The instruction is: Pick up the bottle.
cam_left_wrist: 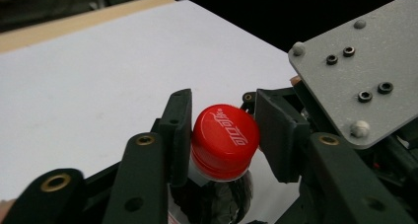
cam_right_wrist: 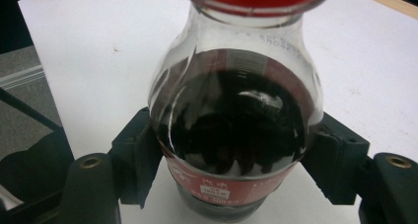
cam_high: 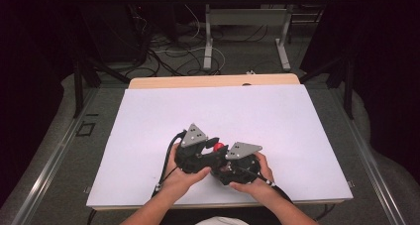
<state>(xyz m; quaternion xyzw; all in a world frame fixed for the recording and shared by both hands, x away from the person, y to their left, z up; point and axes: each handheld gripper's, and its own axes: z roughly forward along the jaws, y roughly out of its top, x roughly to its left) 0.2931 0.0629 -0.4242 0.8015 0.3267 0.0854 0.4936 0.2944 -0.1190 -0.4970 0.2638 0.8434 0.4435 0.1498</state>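
Bottle (cam_right_wrist: 236, 135): clear rounded plastic; ridged red cap (cam_left_wrist: 224, 140).

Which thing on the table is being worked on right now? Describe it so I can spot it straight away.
On the white table, look near the front edge where the person's two hands meet. The right gripper clamps the body of a small clear cola bottle with dark drink inside. Its red cap, between the left gripper's jaws, is the sole bright colour there.

A white sheet (cam_high: 148, 121) covered the table (cam_high: 213, 81). Beyond it, cables (cam_high: 168, 56) lay tangled on the floor (cam_high: 237, 54) beside a second table's grey legs (cam_high: 208, 41).
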